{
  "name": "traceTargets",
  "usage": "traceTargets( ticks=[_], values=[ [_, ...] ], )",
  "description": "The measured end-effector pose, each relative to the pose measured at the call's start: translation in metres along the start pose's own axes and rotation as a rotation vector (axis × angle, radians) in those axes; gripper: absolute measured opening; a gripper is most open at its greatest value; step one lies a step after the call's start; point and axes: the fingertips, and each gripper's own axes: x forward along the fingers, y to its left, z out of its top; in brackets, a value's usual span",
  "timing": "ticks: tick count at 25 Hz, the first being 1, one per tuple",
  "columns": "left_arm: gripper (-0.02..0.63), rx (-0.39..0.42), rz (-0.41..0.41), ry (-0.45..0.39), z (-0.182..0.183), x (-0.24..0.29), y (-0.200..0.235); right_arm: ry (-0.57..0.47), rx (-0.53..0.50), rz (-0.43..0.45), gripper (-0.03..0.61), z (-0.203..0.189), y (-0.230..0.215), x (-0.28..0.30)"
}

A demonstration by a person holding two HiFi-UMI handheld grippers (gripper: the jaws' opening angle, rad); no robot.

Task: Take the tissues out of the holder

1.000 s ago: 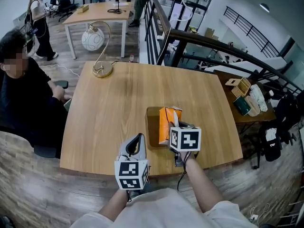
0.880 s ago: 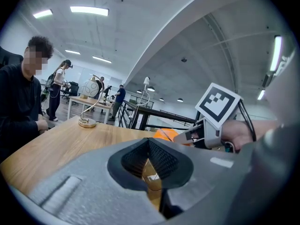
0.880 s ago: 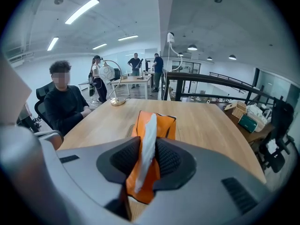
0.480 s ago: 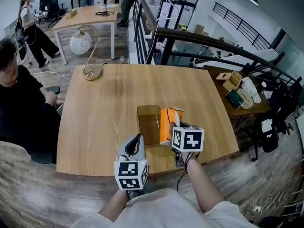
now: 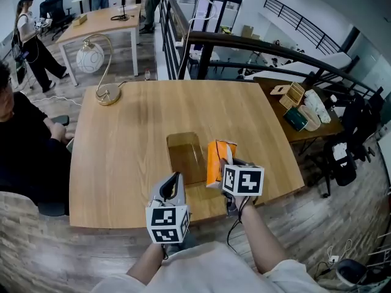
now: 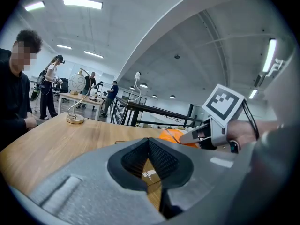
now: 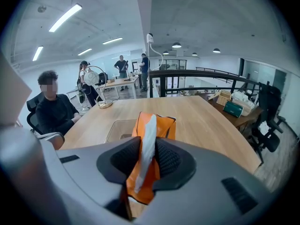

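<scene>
orange tissues [image 5: 215,161] upright beside clear holder [image 5: 185,159]

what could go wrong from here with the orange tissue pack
1. The right gripper pinches the tissue pack across its loose white tissue; the pack may slip, or the tissue may pull free.
2. The pack hangs right beside the holder, which the left gripper, fingers shut, isn't gripping; a swing might knock it across the table.

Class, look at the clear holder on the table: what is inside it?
The holder looks empty; only the table shows through it. The orange tissue pack is beside it, clamped in the right gripper. The left gripper covers the holder's near corner.
</scene>
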Motion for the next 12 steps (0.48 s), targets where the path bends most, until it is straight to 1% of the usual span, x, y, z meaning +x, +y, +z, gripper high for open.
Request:
traceTargets(
  ticks=[12],
  values=[
    [0.009, 0.018, -0.041, 0.055, -0.016, 0.019, -0.015, 0.030, 0.059, -0.027, 0.098, -0.021, -0.026, 0.007]
  ],
)
